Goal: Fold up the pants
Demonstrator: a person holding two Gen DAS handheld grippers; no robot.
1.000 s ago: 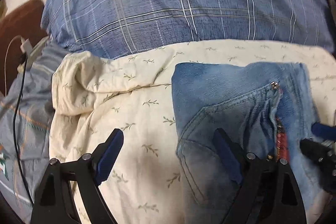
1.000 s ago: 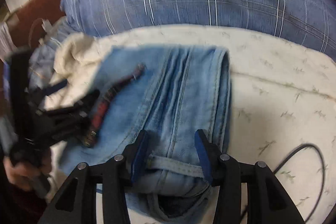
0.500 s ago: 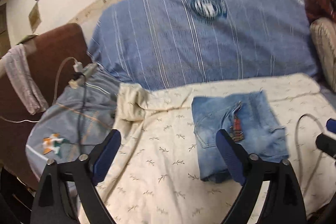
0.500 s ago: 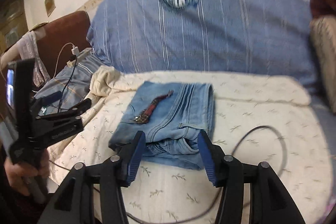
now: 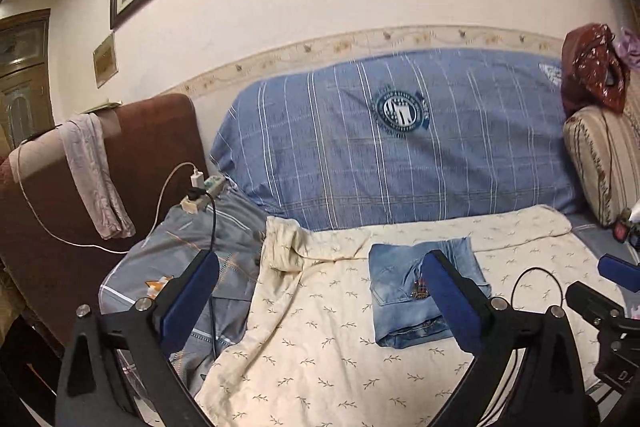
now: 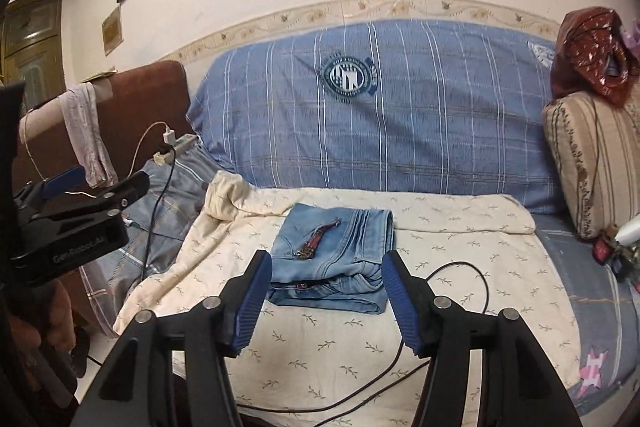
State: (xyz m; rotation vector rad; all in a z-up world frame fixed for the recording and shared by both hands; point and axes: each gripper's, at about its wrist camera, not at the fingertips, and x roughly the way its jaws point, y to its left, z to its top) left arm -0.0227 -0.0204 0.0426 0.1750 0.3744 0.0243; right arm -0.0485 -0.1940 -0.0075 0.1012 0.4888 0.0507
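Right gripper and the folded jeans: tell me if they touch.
Apart. In the right wrist view the right gripper hangs open short of the folded jeans, with cream sheet between.

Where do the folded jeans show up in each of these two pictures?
Left wrist view: folded jeans lie right of centre, partly behind one gripper finger.
Right wrist view: folded jeans lie at centre, beyond the open fingers.
Shared landmark: the round crest on the blue striped cover.

two wrist views, both set back, facing the sofa

both share the folded jeans (image 5: 416, 291) (image 6: 332, 259); the right view seems slightly nearer.
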